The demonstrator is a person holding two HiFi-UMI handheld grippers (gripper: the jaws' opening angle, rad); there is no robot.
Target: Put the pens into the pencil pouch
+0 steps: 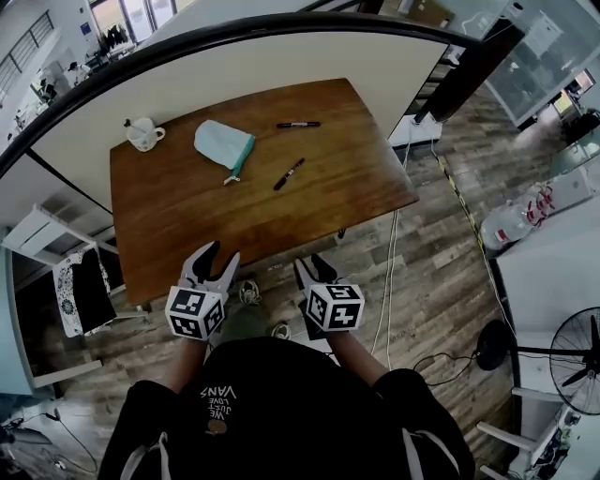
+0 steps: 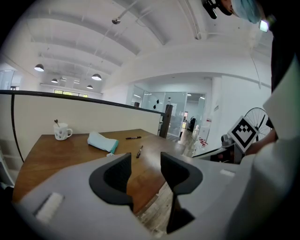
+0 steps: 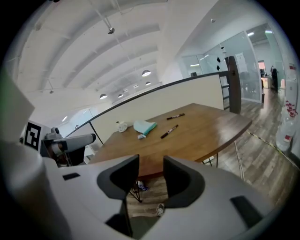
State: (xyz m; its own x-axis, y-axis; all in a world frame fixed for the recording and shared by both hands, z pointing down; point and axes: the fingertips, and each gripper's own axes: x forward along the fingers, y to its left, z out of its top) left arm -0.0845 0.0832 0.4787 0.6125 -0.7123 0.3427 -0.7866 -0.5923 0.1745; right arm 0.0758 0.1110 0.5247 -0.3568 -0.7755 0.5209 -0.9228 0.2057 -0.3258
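Tabletop: brown wood tabletop (image 1: 187,216) with rounded corners on thin dark legs, centre of the head view.
Partition: a curved cream wall (image 1: 281,70) just behind it, topped by a dark rail (image 1: 234,33).
Floor: grey-brown wood planks (image 1: 441,281) at right and bottom; a white cable (image 1: 392,253) trails across them.
Fan: a standing fan (image 1: 574,361) at lower right.
Shelving: a white unit (image 1: 33,234) at the left edge.
Windows: bright panes (image 1: 131,17) at upper left.
Ceiling: white and vaulted (image 3: 117,51), with round hanging lamps (image 2: 96,77) lit.
Far room: glass walls (image 2: 150,101) and a dark pillar (image 3: 232,84) beyond the partition.
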